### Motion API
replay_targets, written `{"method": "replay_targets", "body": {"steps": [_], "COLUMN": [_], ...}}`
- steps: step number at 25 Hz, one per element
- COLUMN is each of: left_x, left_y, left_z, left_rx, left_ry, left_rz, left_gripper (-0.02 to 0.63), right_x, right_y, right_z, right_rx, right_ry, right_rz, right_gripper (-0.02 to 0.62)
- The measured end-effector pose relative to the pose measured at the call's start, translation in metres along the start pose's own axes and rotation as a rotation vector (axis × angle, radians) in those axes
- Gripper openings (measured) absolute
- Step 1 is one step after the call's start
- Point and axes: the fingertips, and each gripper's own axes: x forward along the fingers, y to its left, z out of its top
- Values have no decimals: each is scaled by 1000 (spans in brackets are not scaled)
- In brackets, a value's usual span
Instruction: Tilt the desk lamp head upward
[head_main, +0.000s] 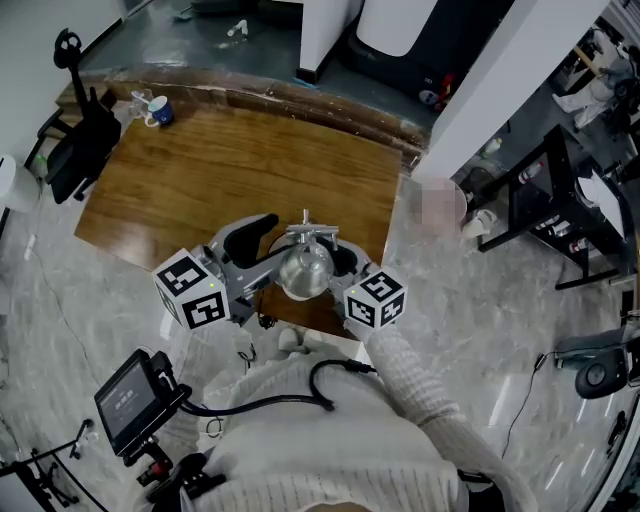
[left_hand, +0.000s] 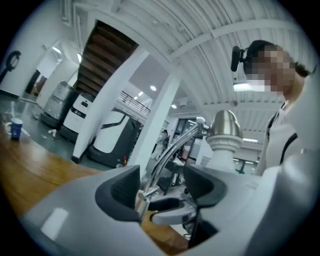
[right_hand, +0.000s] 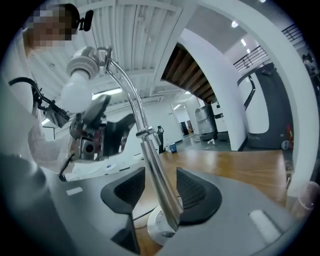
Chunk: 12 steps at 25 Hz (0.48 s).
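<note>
A desk lamp stands at the near edge of a wooden worktop (head_main: 230, 160), close in front of the person. From the head view, both handheld tools meet around it. The lamp head (head_main: 305, 270), a silver dome with a white bulb under it, shows its back to the head camera, so it appears to face downward, toward the person.

The right tongs (right_hand: 160, 192) are apart and straddle the lamp's lower stem (right_hand: 155, 170) just above the round base (right_hand: 159, 229). The stem lies against one pad, with a clear gap on the other side, so it is not clamped. The left tongs (left_hand: 162, 187) are also apart. The thin curved upper arm (left_hand: 172, 147) rises between them, and the lamp head sits above and to one side, untouched.

Judged from this, the task is at the positioning step: the lamp is bracketed but not gripped, and the head is not yet tilted. The next move likely calls for the right tongs to close on the stem as a brace. The left tongs would then take the head or its neck and swing it upward about the joint, gently enough that the light base does not slide or tip.
</note>
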Motion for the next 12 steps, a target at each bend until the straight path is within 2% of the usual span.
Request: {"method": "replay_targets", "body": {"steps": [2, 4, 8, 10, 12], "left_x": [-13, -19, -12, -10, -19], "left_y": [0, -6, -22, -33, -49], "left_z": [-18, -44, -77, -79, -81], "left_rx": [-16, -32, -15, 23, 72], "left_ry": [-44, -41, -13, -9, -4], "left_rz": [92, 145, 161, 189, 253], "left_gripper": [262, 248, 137, 107, 46], "right_x": [-19, -35, -50, -59, -72], "right_y": [9, 22, 45, 58, 73], "right_z": [3, 5, 12, 19, 23], "right_rx": [14, 11, -34, -50, -74], "right_ry": [-40, -58, -70, -77, -82], "right_rz": [-26, -51, -74, -69, -81], "right_gripper": [175, 125, -2, -2, -2]}}
